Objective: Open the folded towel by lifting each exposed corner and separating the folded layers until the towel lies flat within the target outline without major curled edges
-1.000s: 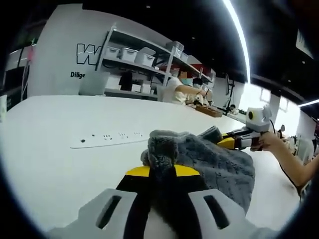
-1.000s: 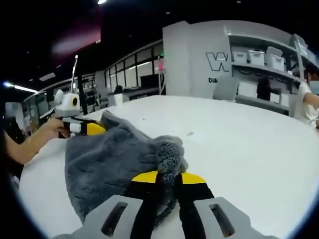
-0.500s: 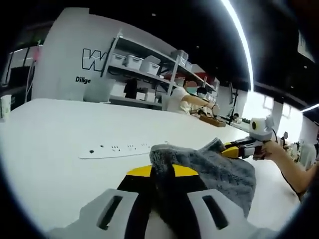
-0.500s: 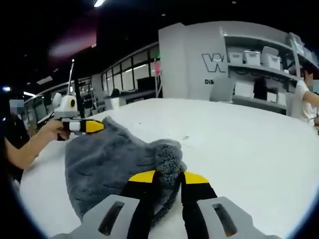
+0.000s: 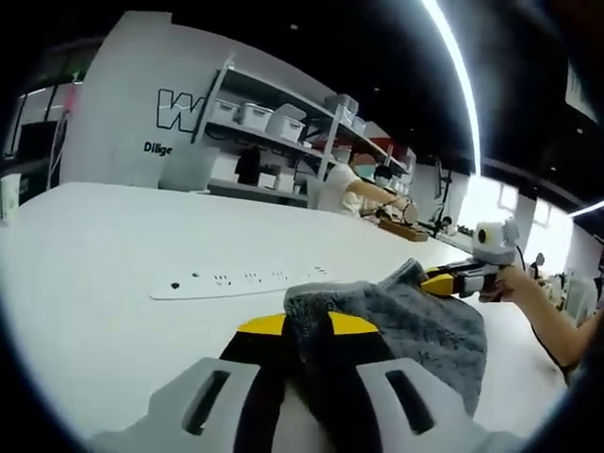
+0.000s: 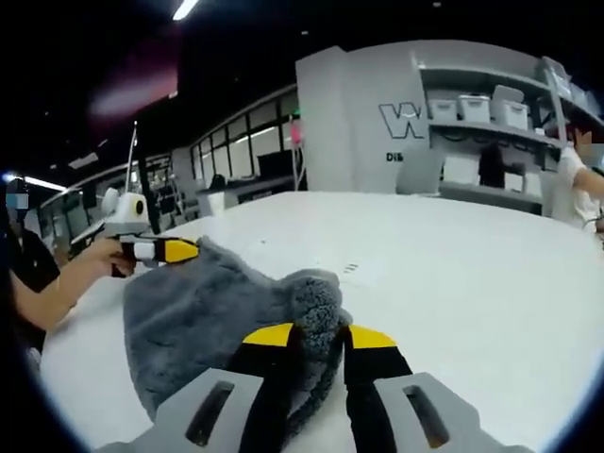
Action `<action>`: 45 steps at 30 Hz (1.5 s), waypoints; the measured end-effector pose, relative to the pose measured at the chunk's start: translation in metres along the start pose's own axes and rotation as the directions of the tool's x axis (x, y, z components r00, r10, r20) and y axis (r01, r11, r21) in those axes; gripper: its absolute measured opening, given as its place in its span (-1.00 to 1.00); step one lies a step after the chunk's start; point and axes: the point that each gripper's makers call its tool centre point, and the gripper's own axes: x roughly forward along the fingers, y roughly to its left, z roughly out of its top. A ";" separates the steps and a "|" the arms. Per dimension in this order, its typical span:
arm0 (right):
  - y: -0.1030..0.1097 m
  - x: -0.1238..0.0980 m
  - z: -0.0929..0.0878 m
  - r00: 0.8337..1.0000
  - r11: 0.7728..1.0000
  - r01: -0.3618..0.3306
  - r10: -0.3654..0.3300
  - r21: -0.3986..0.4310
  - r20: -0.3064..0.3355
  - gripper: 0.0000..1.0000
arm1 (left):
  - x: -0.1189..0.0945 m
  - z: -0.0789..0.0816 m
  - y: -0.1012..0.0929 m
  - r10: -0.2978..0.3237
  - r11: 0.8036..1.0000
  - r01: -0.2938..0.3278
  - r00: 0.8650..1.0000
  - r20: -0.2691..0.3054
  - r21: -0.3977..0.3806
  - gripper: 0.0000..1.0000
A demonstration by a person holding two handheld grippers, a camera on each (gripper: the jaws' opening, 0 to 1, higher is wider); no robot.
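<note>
White counter (image 5: pixel 85 255): grey towel (image 5: pixel 415 326) stretched between left gripper (image 5: pixel 307 326) and right gripper (image 6: pixel 310 335), both jaws clamped on corners.

Both views ride low over the white table (image 5: pixel 85 255) (facing each other), sharing the grey towel (image 6: pixel 203 316)

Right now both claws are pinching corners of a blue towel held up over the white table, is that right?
Not quite: the towel is grey, not blue. The right gripper view shows its grey pile plainly, with the right claw shut on one corner and the left claw on the far corner. The left gripper view shows the left claw gripping the same grey cloth above the white table.
</note>
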 end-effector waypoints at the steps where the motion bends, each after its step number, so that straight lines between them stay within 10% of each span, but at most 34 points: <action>1: 0.000 0.000 0.000 1.000 1.000 0.000 0.000 0.002 0.002 -0.69 | 0.000 0.000 0.000 -0.001 1.000 0.001 1.000 -0.001 -0.001 -0.73; 23: -0.003 0.011 0.007 1.000 0.999 0.028 -0.028 -0.016 0.002 -0.59 | 0.005 -0.004 0.000 -0.012 1.000 0.012 1.000 -0.014 0.000 -0.74; 45: 0.014 0.002 0.027 0.995 0.993 0.007 0.005 -0.116 0.103 -1.00 | 0.002 0.005 -0.012 -0.028 0.999 0.027 0.999 0.024 0.043 -0.93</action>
